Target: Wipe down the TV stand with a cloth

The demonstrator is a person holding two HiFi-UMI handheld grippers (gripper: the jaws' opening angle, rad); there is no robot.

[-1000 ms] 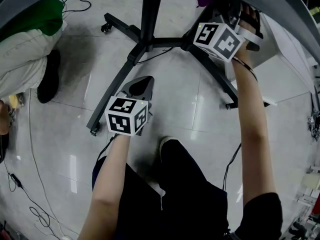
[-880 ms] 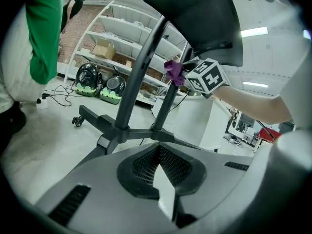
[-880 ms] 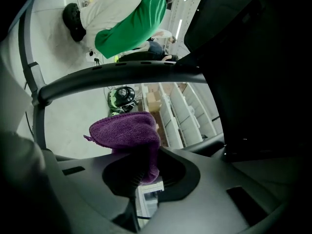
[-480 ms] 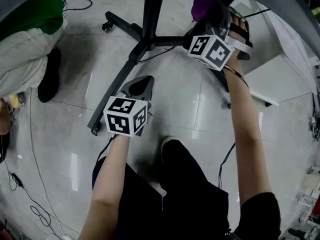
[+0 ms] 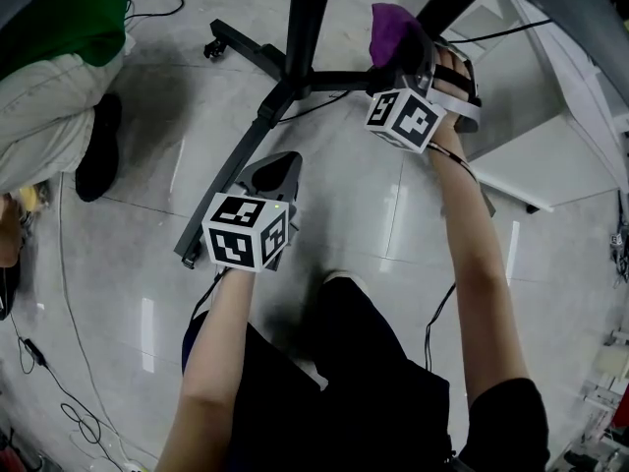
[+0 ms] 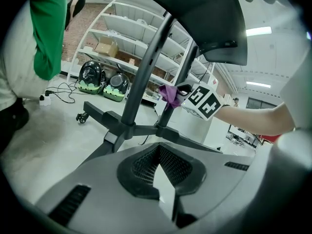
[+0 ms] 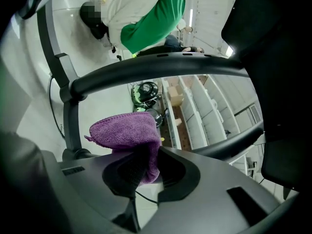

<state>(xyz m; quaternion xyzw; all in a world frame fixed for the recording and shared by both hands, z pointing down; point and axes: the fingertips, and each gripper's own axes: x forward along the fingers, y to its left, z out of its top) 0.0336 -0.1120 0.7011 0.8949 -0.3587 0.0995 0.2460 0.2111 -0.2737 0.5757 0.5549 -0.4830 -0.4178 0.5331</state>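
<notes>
The black TV stand (image 5: 307, 28) rises from splayed legs on casters; its post (image 6: 146, 67) and curved bars (image 7: 146, 67) show in both gripper views. My right gripper (image 5: 401, 49) is shut on a purple cloth (image 5: 390, 26), held up beside the stand's right upright above the base joint. The cloth (image 7: 127, 130) bunches out over the jaws of my right gripper (image 7: 141, 156). My left gripper (image 5: 278, 169) hangs lower over the left leg, jaws together with nothing in them. From the left gripper (image 6: 159, 148) I see the cloth (image 6: 169, 92) against the far upright.
A person in green and white (image 5: 59, 57) stands at the left, one shoe near the stand's leg. Cables (image 5: 39, 362) trail over the grey tiled floor. A white platform (image 5: 531, 155) lies at the right. Storage shelves (image 6: 122, 38) stand behind.
My right gripper has moved left and nearer with the purple cloth, which now shows fully beside the upright. The left gripper has stayed where it was.
</notes>
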